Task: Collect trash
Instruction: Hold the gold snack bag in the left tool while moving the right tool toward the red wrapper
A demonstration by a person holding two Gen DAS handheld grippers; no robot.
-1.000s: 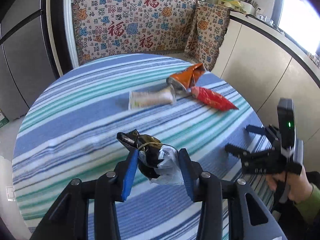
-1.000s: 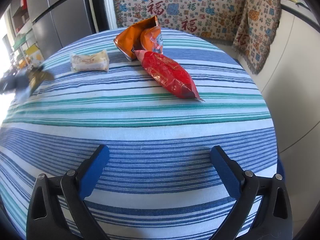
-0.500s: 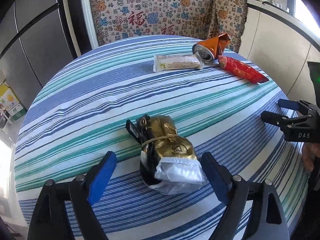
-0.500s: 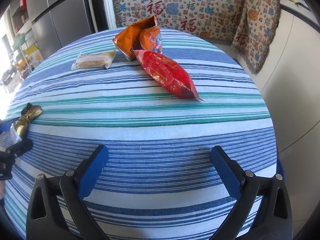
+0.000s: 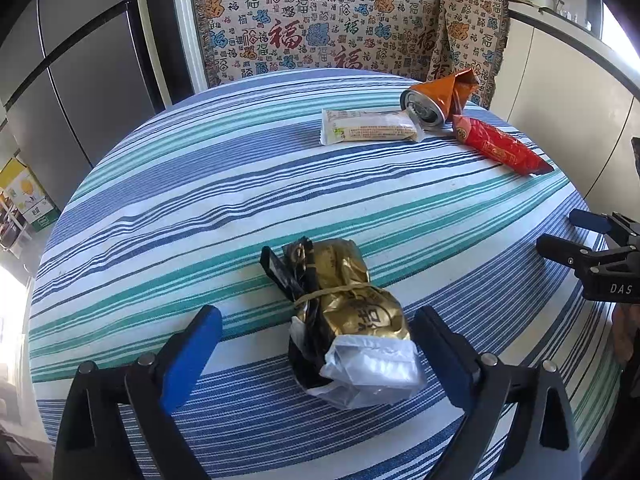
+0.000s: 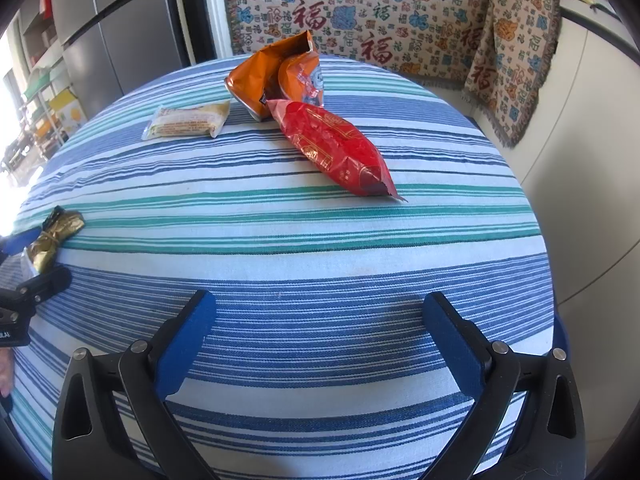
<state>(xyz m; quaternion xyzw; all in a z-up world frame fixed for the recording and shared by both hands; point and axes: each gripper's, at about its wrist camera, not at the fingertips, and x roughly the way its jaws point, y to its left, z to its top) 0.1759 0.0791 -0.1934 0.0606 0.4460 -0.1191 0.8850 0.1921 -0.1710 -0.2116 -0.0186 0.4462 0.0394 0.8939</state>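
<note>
Both pairs of blue-padded fingers stood spread wide: the left gripper [image 5: 316,356] flanked a gold foil bundle [image 5: 348,304] without touching it, and the right gripper [image 6: 320,336] held nothing above bare cloth. Four pieces of trash lay on the round table [image 6: 320,240]: that crinkled gold bundle, bound by a rubber band, with a white plastic end, near its left edge; a flat pale wrapper [image 6: 188,120]; a shiny red packet [image 6: 336,148]; and an opened orange foil bag [image 6: 276,76] touching it, all three at the far side. Blue, teal and white striped woven cloth covered the table. Patterned throws [image 5: 320,24] draped the seating behind, and a grey fridge [image 5: 80,80] stood left.
</note>
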